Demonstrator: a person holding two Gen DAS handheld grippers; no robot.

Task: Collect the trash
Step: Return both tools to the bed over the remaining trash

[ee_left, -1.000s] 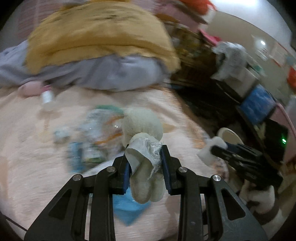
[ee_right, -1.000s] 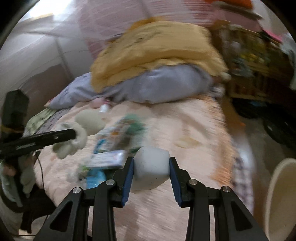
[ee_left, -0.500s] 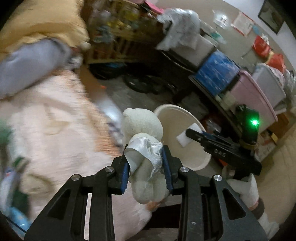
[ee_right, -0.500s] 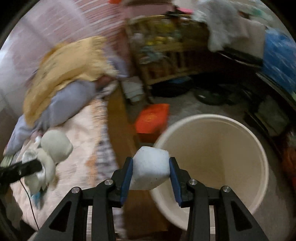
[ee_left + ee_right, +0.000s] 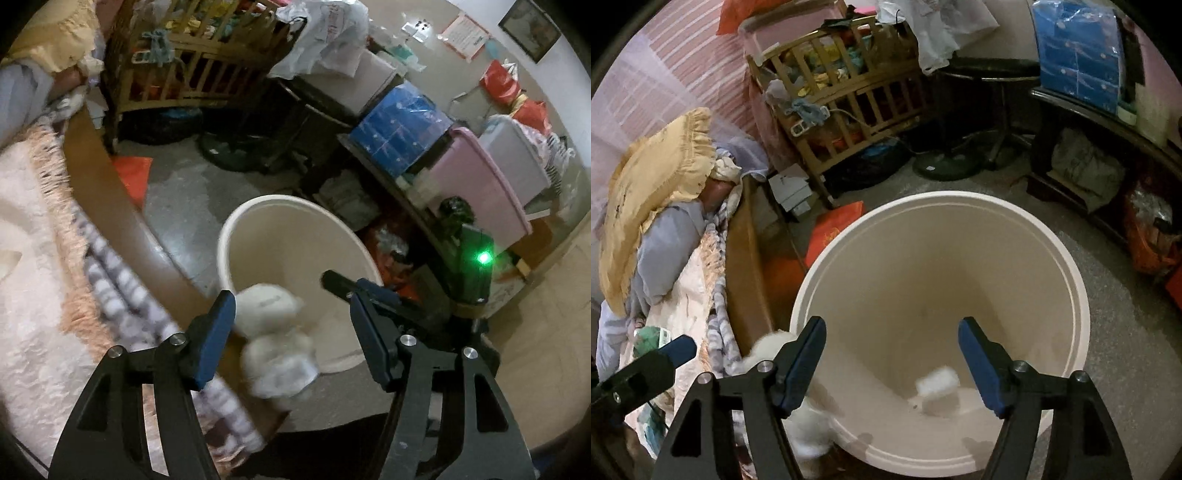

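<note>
A cream round bin stands on the floor beside the bed. My right gripper hangs over its mouth, its jaws opening with nothing between the pads. A white block is loose and blurred deep inside the bin. My left gripper is at the bin's near rim, its jaws also opening. A crumpled white wad sits blurred between its pads, which do not touch it. The wad also shows just outside the rim in the right wrist view, next to the left gripper.
The bed's pink blanket and wooden edge lie left of the bin. A wooden crib, a fan base and a red bag are behind it. Shelves with a blue pack and pink tub stand right.
Both grippers swung from over the bed to the bin. Both jaws opened: the white block left the right gripper and fell into the bin, and the white wad came loose from the left.
</note>
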